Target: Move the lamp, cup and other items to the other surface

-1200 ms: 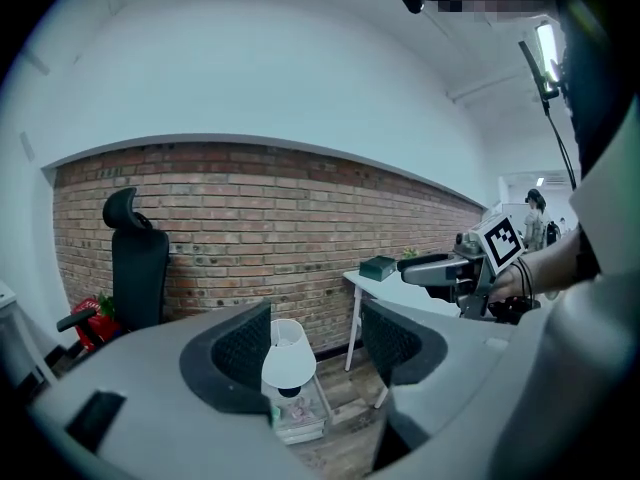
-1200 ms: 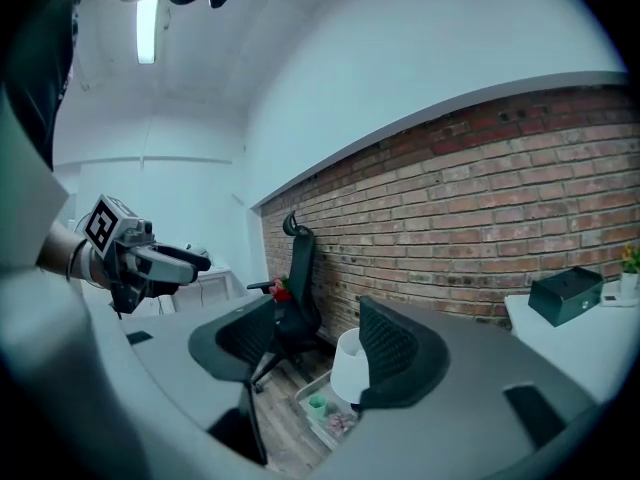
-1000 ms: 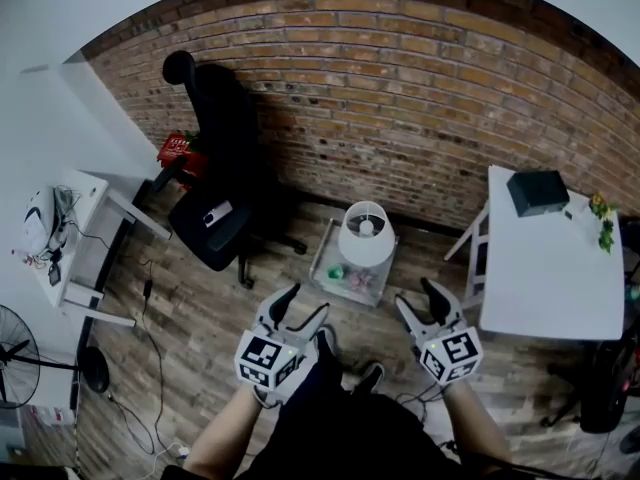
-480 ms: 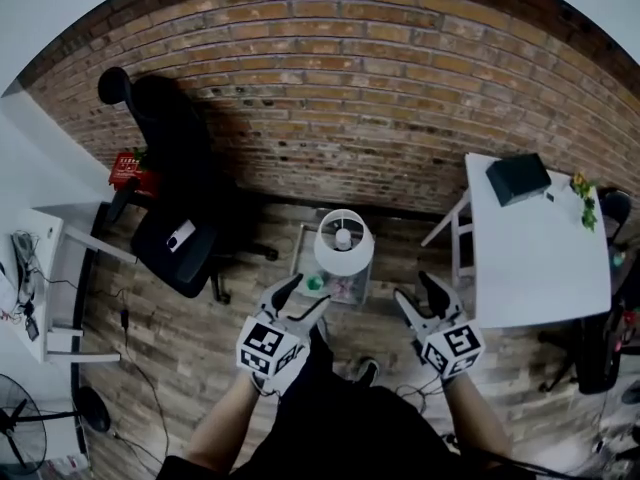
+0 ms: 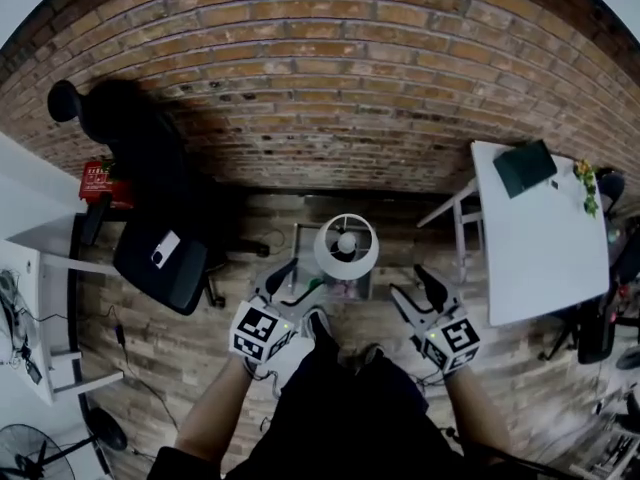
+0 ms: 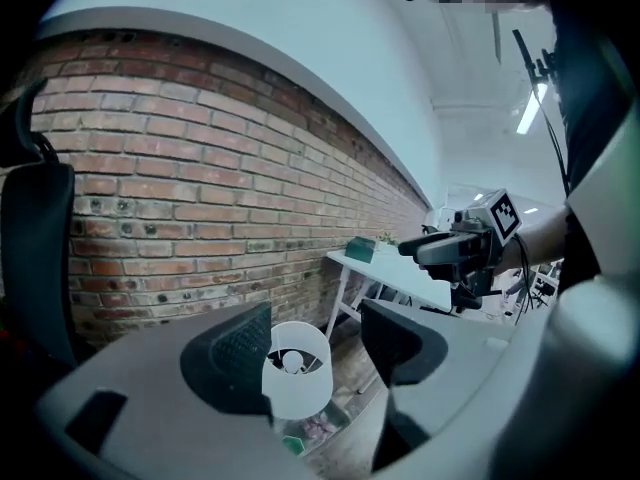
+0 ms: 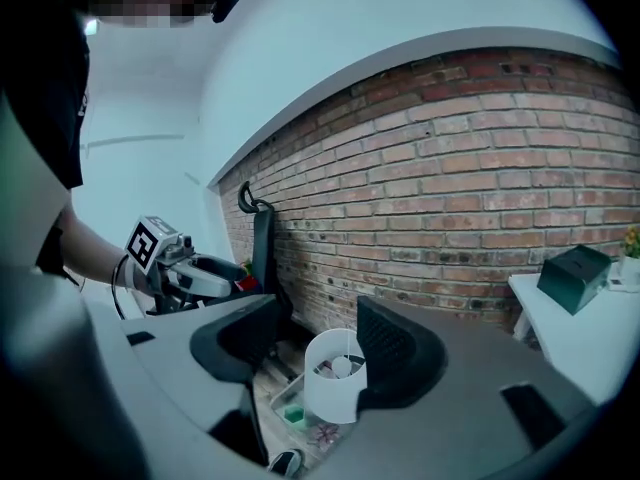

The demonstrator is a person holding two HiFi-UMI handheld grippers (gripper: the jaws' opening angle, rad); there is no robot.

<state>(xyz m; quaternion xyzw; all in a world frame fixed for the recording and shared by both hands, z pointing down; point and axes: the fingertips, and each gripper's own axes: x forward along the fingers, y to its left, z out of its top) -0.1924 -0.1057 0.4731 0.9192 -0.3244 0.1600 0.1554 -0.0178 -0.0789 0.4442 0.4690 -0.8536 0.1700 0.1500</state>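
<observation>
A lamp with a white shade (image 5: 346, 247) stands on a small low table (image 5: 300, 238) by the brick wall. A green cup (image 7: 293, 415) and a pinkish item (image 5: 346, 288) sit beside it. My left gripper (image 5: 297, 280) is open and empty, just short of the low table's near left side. My right gripper (image 5: 417, 293) is also open and empty, to the lamp's right over the floor. In the left gripper view the lamp (image 6: 295, 368) shows beyond the open jaws. The right gripper view also frames the lamp (image 7: 333, 373) at a distance.
A white table (image 5: 540, 258) stands at the right with a dark green box (image 5: 530, 166) and a small plant (image 5: 585, 183) on it. A black office chair (image 5: 150, 238) is at the left, a white desk (image 5: 30, 298) further left. The floor is wooden.
Both grippers have moved forward and a little down toward the low table. The lamp now lies closer, between the two grippers. Both jaws stay as open as before.
</observation>
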